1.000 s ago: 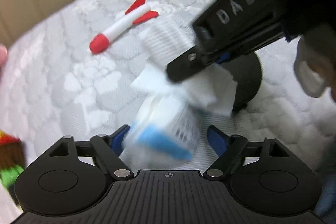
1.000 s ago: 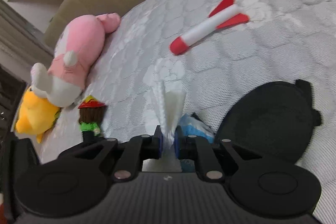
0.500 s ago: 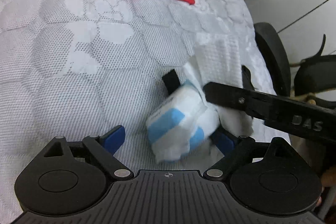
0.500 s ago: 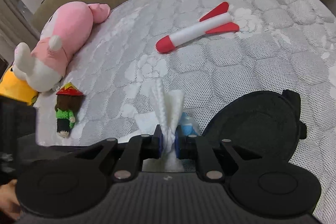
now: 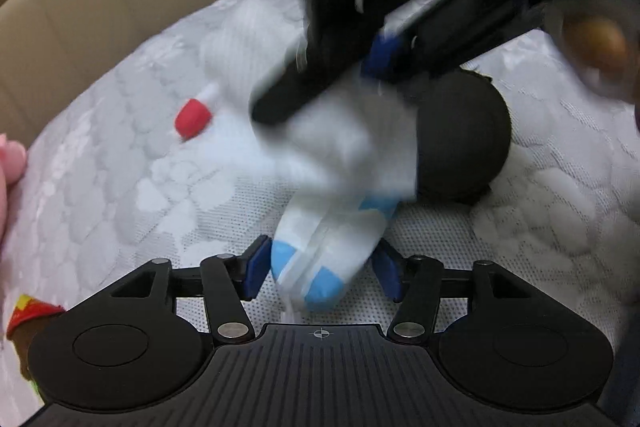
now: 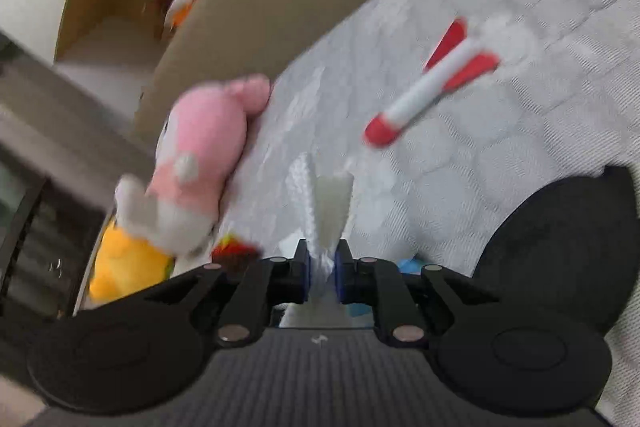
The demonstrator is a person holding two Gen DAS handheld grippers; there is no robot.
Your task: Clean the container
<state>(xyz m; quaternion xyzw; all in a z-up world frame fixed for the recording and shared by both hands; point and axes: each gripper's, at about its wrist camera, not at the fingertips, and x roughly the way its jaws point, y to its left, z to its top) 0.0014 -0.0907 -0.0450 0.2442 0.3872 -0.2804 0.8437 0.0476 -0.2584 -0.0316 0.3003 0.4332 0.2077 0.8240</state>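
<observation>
A white and blue tissue pack (image 5: 328,251) lies on the quilted bed between the pads of my left gripper (image 5: 320,267). Its jaws are closing, and both blue pads touch the pack's sides. A white tissue (image 5: 352,147) rises blurred from the pack up to my right gripper (image 5: 372,67), which hangs above it. In the right wrist view my right gripper (image 6: 322,267) is shut on that tissue (image 6: 324,203), which sticks up between the pads. The round black container (image 5: 460,139) lies just behind the pack, at the right in the other view (image 6: 560,247).
A red and white toy rocket (image 6: 432,91) lies farther back on the bed. A pink plush (image 6: 200,147) and a yellow one (image 6: 120,267) rest at the left edge, near a small doll (image 5: 28,319). A cardboard wall (image 5: 100,7) stands behind the bed.
My left gripper's jaws narrowed from wide apart to touching the tissue pack, and its view swung back toward the cardboard. My right gripper kept hold of the tissue and tilted.
</observation>
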